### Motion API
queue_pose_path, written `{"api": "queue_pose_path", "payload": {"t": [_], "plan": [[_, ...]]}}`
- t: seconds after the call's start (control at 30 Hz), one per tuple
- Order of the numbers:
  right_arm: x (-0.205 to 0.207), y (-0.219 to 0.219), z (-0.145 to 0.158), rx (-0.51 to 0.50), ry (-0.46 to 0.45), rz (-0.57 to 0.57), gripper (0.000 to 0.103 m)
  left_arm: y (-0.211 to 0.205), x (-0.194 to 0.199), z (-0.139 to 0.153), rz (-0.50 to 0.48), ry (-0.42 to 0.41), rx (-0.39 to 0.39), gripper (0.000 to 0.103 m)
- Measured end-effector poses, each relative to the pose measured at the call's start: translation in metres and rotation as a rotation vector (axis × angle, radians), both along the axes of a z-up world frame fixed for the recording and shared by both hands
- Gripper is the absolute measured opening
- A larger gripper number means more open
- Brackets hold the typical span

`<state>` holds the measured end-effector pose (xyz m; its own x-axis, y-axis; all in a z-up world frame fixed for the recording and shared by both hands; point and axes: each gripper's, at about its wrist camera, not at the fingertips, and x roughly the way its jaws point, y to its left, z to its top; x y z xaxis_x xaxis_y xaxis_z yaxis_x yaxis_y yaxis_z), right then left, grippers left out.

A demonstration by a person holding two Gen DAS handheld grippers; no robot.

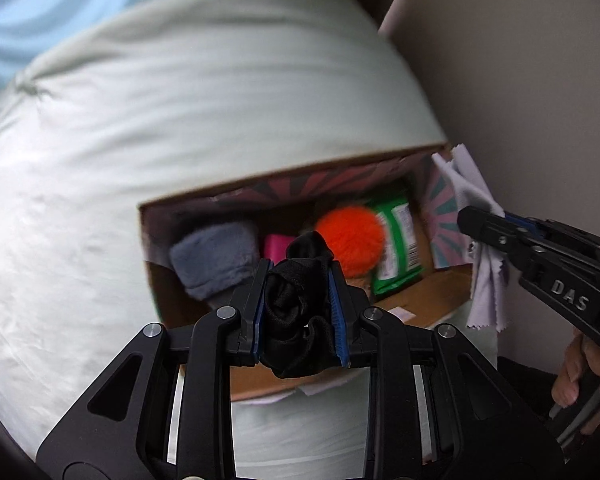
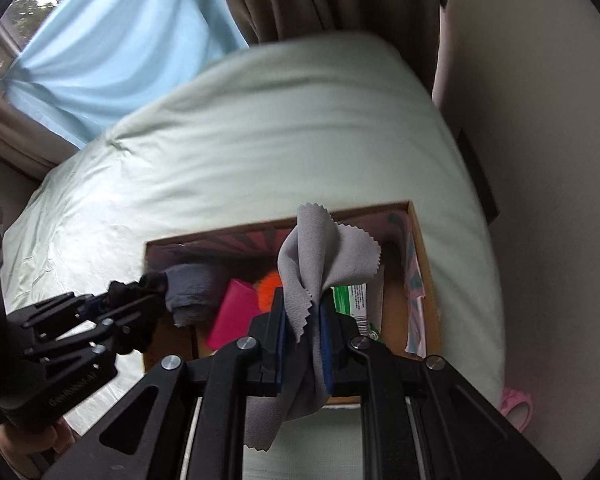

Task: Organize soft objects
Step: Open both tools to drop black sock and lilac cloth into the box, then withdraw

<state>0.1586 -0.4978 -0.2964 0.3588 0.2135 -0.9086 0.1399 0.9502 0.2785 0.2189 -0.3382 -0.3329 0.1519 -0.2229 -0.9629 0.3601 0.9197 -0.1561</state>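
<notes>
Fingers (image 1: 337, 296) of the left gripper (image 1: 300, 280) are clamped on one black cloth (image 1: 296, 312); one grey cloth (image 2: 308, 280) is pinched by the right gripper (image 2: 302, 308). Both are held over one box (image 1: 168, 292), where one orange pompom (image 1: 350, 240), one pink block (image 2: 236, 312), one grey towel (image 1: 216, 258) and one green packet (image 1: 400, 248) are counted.

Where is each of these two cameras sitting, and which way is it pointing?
Left wrist: sits on the left gripper, looking along its fingers down into the cardboard box on the bed; it grips a black cloth. The right gripper and a hand show.
Right wrist: sits on the right gripper, facing the box; it grips a grey cloth. The left gripper shows.
Shared: box, bed, orange pompom.
</notes>
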Motion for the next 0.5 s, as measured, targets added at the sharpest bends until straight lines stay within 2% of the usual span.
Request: {"api": "queue_pose_path", "payload": {"t": [0.17,0.27,0.33,0.37,0.4,0.43,0.47,0.5], "plan": [[0.018,-0.002,-0.031,0.011,0.069,0.016,0.013,-0.011,0.011,-0.024,-0.028,0.034,0.037,0.023],[0.024,-0.001,-0.039,0.005,0.075,0.025,0.013,-0.018,0.014,-0.031,-0.042,0.047,0.05,0.025],[0.027,0.0,-0.042,0.003,0.077,0.038,0.013,-0.02,0.017,-0.035,-0.044,0.058,0.069,0.044],[0.031,0.0,-0.045,0.0,0.088,0.049,0.016,-0.021,0.017,-0.036,-0.046,0.056,0.08,0.081],[0.034,0.001,-0.047,-0.008,0.106,0.057,0.021,-0.021,0.017,-0.036,-0.052,0.054,0.08,0.102],[0.035,0.001,-0.05,-0.017,0.128,0.063,0.04,-0.02,0.016,-0.035,-0.057,0.056,0.064,0.103],[0.036,0.0,-0.053,-0.018,0.146,0.06,0.07,-0.019,0.015,-0.033,-0.06,0.063,0.058,0.103],[0.036,-0.001,-0.054,-0.006,0.149,0.055,0.084,-0.019,0.014,-0.033,-0.059,0.068,0.061,0.103]]}}
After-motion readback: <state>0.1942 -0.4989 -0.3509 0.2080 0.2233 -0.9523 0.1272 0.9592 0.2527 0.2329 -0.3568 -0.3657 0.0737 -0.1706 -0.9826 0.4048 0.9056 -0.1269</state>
